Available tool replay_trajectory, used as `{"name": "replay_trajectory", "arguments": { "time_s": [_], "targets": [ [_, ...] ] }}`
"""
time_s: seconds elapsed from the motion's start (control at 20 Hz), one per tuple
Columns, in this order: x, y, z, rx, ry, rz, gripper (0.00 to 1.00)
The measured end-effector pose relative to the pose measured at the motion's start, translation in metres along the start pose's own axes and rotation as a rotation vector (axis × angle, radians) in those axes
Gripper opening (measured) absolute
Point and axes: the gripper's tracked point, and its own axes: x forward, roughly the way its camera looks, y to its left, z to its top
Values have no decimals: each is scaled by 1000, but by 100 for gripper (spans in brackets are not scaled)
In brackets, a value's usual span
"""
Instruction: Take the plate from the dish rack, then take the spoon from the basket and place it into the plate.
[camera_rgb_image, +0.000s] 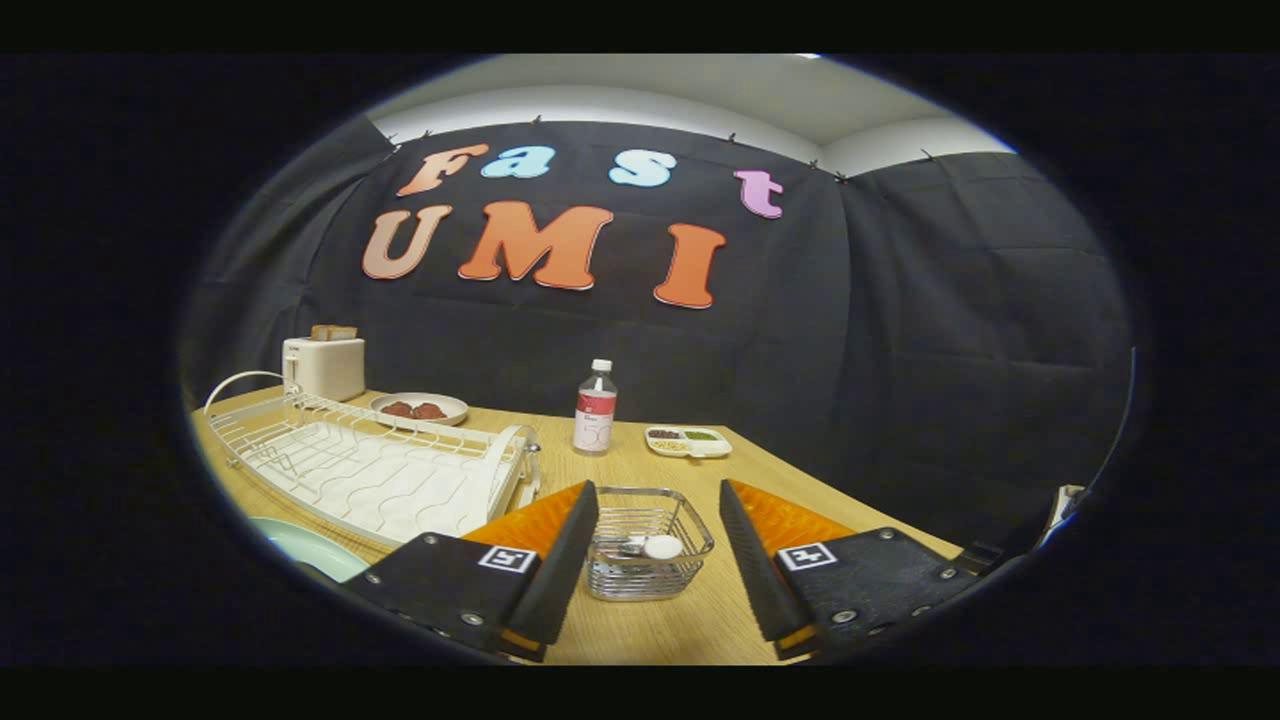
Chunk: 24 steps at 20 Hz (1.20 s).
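Note:
A small wire basket (648, 542) stands on the wooden table, right between my two fingers near their tips. A white spoon (655, 547) lies inside it, its bowl showing above the rim. My gripper (656, 498) is open, with the fingers wide on either side of the basket and touching nothing. A pale green plate (305, 548) lies flat on the table beside the left finger, partly hidden by it. The white dish rack (370, 465) sits beyond the plate, to the left of the basket, with nothing in its slots.
A toaster (324, 366) with bread stands at the table's far left, a plate of brown food (420, 408) beside it. A water bottle (595, 408) and a divided snack tray (687, 441) stand beyond the basket. The table's edge runs diagonally to the right.

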Motion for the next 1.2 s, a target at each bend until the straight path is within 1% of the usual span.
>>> {"name": "replay_trajectory", "arguments": {
  "time_s": [0.05, 0.1, 0.3, 0.4, 0.7, 1.2],
  "targets": [
    [0, 2, -2, -5, 5, 4, 66],
    [1, 2, -3, -9, 9, 3, 52],
    [2, 6, -4, -2, 14, 12, 20],
    [1, 10, -4, -2, 17, 28, 15],
    [-2, 17, 7, -19, 4, 55, 7],
    [-13, 20, 38, -47, -49, 66, 7]
  ]
}}
